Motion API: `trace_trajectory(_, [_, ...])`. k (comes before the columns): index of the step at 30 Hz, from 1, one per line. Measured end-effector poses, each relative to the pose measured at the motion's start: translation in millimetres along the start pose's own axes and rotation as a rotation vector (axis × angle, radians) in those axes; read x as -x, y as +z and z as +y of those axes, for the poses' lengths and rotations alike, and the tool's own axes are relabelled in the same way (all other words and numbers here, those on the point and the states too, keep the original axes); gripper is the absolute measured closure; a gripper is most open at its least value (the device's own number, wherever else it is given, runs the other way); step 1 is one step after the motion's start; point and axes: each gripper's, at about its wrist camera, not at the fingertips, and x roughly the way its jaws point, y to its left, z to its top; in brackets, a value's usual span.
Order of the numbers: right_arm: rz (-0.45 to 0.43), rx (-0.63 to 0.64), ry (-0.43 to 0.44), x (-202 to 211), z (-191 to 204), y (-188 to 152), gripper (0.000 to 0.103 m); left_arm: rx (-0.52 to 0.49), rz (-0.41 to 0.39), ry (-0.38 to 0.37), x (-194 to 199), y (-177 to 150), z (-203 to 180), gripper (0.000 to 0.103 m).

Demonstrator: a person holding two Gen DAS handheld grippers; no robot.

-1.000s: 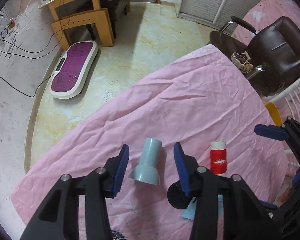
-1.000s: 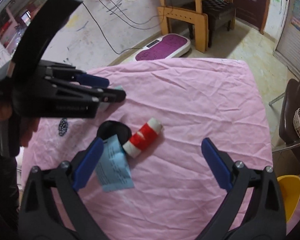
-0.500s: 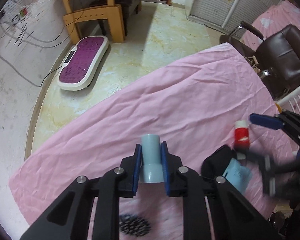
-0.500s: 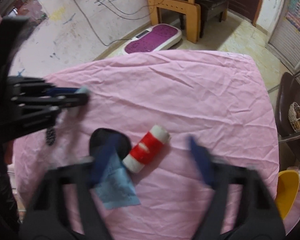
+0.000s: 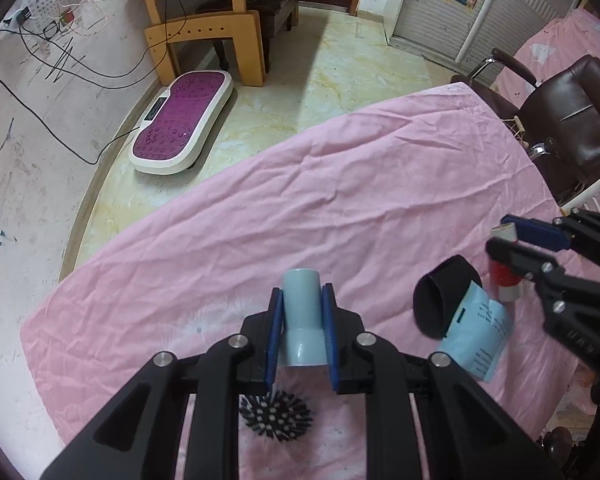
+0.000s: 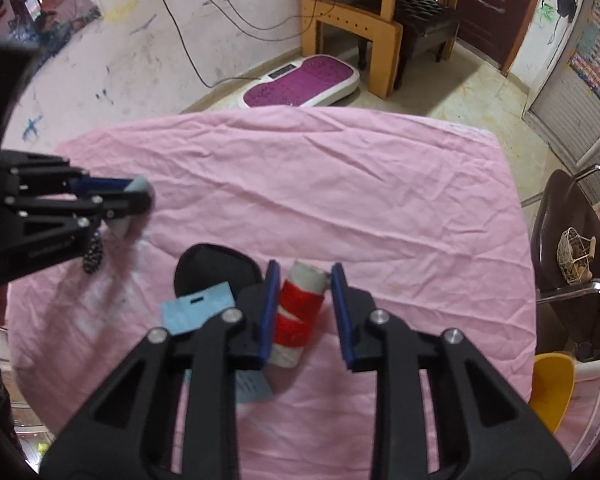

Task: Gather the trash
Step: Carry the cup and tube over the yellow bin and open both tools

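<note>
1. Jaws first: the left gripper [image 5: 302, 330] has its blue pads pressed against both sides of a grey plastic pipe fitting [image 5: 302, 316], pinching it with the narrow end pointing away. The right gripper [image 6: 306, 312] has its jaws partly spread around a red-and-white roll [image 6: 298, 314]; its left pad sits against the roll, while a gap shows on the other side.
2. Biggest thing in the room is the table under a wrinkled pink cloth [image 5: 340, 200], with both grippers over its near end.
3. Beyond it, on the floor, a purple-and-white vibration platform [image 5: 182, 122] lies beside a wooden desk [image 5: 208, 12], and a brown leather chair [image 5: 576, 116] stands off the table's far corner.
4. On the cloth, a black rounded pouch [image 6: 216, 270] lies just left of the roll, with a light blue paper tag [image 6: 200, 312] overlapping its near edge.
5. The roll itself lies on the cloth, tilted, white at both ends and red in the middle.
6. Smallest, a black spiky ball [image 5: 276, 414] rests on the cloth just beneath the left gripper.
</note>
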Motion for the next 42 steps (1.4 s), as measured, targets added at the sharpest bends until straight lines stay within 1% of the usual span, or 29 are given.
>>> trace_trajectory(4, [-0.021, 0.000, 0.008, 13, -14, -11, 0.079, 0.006, -0.008, 0.012, 11, 1, -11, 0.088])
trace_trajectory(6, [-0.033, -0.008, 0.022, 19, -21, -16, 0.080, -0.001, -0.013, 0.007, 17, 4, -21, 0.088])
trace_trajectory(10, [-0.046, -0.022, 0.046, 27, -40, -27, 0.080, -0.018, -0.022, 0.021, 28, 11, -46, 0.088])
trace_trajectory(15, [-0.104, -0.046, 0.070, 45, -64, -40, 0.082, -0.028, -0.029, 0.036, 38, 19, -74, 0.088])
trace_trajectory(17, [-0.107, -0.057, 0.089, 49, -73, -43, 0.082, -0.033, -0.030, 0.035, 41, 23, -82, 0.088])
trace_trajectory(21, [-0.125, -0.072, 0.091, 56, -91, -54, 0.082, -0.060, -0.029, 0.037, 44, 30, -109, 0.088])
trace_trajectory(24, [-0.143, -0.097, 0.091, 67, -112, -66, 0.082, -0.095, -0.030, 0.030, 46, 36, -139, 0.088])
trace_trajectory(27, [-0.168, -0.137, 0.078, 81, -143, -81, 0.082, -0.140, -0.035, 0.001, 46, 45, -181, 0.088])
trace_trajectory(29, [-0.182, -0.172, 0.063, 92, -171, -98, 0.082, -0.166, -0.035, -0.025, 43, 51, -209, 0.088])
trace_trajectory(33, [-0.191, -0.240, 0.023, 105, -223, -135, 0.082, -0.237, -0.021, -0.090, 27, 61, -287, 0.088])
trace_trajectory(34, [-0.187, -0.264, 0.010, 107, -241, -150, 0.082, -0.256, -0.012, -0.105, 21, 62, -307, 0.088])
trace_trajectory(38, [-0.171, -0.330, -0.008, 105, -286, -193, 0.082, -0.325, 0.043, -0.155, -11, 60, -387, 0.088])
trace_trajectory(42, [-0.130, -0.390, -0.008, 89, -323, -229, 0.082, -0.370, 0.102, -0.169, -45, 53, -446, 0.088])
